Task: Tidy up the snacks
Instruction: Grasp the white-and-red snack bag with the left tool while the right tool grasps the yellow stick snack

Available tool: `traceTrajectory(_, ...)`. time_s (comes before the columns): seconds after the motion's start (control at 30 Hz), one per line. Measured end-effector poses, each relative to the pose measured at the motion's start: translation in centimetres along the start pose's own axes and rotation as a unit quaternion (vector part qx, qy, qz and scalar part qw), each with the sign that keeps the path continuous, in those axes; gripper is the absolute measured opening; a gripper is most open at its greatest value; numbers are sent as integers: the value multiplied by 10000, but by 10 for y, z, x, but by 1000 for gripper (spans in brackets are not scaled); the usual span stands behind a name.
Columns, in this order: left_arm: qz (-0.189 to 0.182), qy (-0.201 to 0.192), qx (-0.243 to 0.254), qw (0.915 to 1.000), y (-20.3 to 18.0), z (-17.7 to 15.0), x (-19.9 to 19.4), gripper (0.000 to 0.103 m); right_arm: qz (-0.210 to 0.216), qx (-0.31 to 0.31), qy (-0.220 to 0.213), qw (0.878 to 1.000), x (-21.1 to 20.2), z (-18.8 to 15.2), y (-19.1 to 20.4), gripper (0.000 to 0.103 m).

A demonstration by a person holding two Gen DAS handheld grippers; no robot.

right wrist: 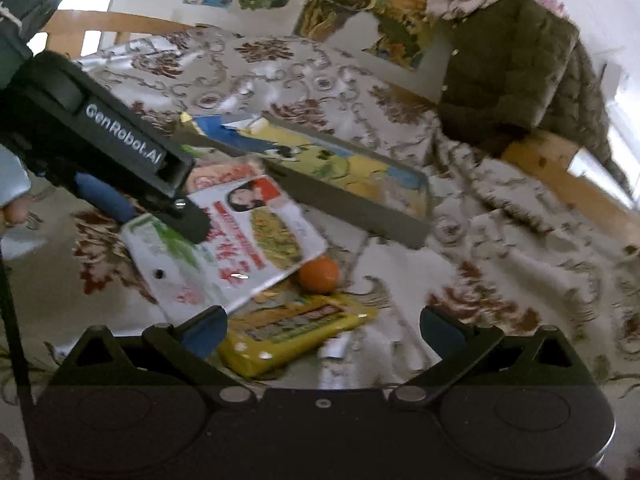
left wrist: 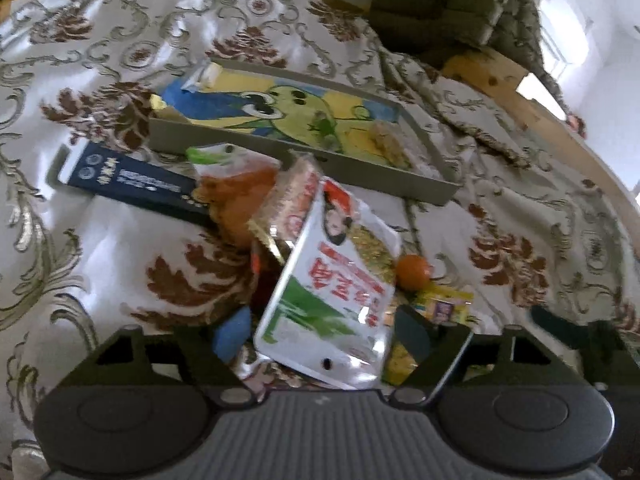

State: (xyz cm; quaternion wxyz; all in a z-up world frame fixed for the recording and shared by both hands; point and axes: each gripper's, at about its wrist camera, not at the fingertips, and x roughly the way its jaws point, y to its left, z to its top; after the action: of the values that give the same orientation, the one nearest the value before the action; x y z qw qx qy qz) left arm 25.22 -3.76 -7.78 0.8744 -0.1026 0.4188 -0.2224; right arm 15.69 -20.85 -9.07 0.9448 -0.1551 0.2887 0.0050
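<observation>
A white snack bag (left wrist: 324, 280) (right wrist: 240, 240) with red print lies tilted on a heap of snacks. My left gripper (left wrist: 324, 336) straddles its near end, open, the blue pad (left wrist: 232, 336) just off the bag's left edge. In the right wrist view the left gripper (right wrist: 160, 208) reaches in from the left over that bag. My right gripper (right wrist: 322, 330) stands open above a yellow packet (right wrist: 296, 332) (left wrist: 440, 308), gripping nothing. An orange (right wrist: 319, 274) (left wrist: 414, 272) lies beside the bag. Behind is a grey tray (left wrist: 304, 152) (right wrist: 352, 208) with a cartoon bottom, holding a beige snack (left wrist: 388, 144).
A dark blue box (left wrist: 132, 176), an orange bag (left wrist: 236, 196) and a checked packet (left wrist: 288, 200) lie by the tray's near wall. Floral cloth (left wrist: 120, 40) covers the surface. An olive quilted jacket (right wrist: 508, 64) sits at the back right, by a wooden frame (left wrist: 532, 108).
</observation>
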Motion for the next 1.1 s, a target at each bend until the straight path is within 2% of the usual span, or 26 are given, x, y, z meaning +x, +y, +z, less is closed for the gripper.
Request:
traceTrajectory(0.1, -96, -38, -33, 9999, -1, 1, -3, 81, 528, 332, 51, 9980, 4, 1, -5, 95)
traceTrajectory(0.27, -347, -91, -201, 9992, -1, 4, -14, 81, 1137, 963, 89, 9888, -1, 4, -17, 89)
traceTrajectory(0.37, -540, -134, -135, 9984, -7, 9, -20, 81, 1520, 1428, 297, 9776, 1, 4, -25, 81)
traceTrajectory(0.43, -652, -134, -81, 9977, -12, 13, -21, 81, 1724, 1712, 479, 9688, 3, 3, -31, 80)
traceTrajectory(0.53, -832, -75, 26, 9965, -20, 22, -17, 80, 1778, 2073, 763, 9589, 10, 0, -39, 79)
traceTrajectory(0.63, -860, 1, 126, 9962, -26, 30, -9, 79, 1844, 2529, 1015, 9443, 23, -5, -51, 78)
traceTrajectory(0.8, -917, 198, 205, 9954, -33, 40, 9, 73, 2098, 2981, 959, 9262, 35, -8, -64, 77)
traceTrajectory(0.83, -911, 213, 213, 9954, -35, 43, 12, 73, 2132, 3076, 940, 9225, 36, -10, -67, 73)
traceTrajectory(0.87, -912, 230, 236, 9953, -36, 44, 15, 73, 2131, 3149, 913, 9204, 36, -11, -69, 62)
traceTrajectory(0.9, -902, 235, 261, 9953, -37, 46, 18, 72, 2082, 3205, 892, 9198, 35, -12, -71, 56)
traceTrajectory(0.97, -871, 266, 300, 9954, -39, 49, 23, 65, 2015, 3291, 819, 9189, 33, -13, -76, 39)
traceTrajectory(1.07, -879, 328, 449, 9946, -45, 53, 30, 53, 2074, 3350, 663, 9167, 31, -12, -80, 35)
traceTrajectory(1.1, -825, 352, 542, 9945, -47, 54, 32, 51, 2104, 3338, 611, 9168, 32, -10, -80, 35)
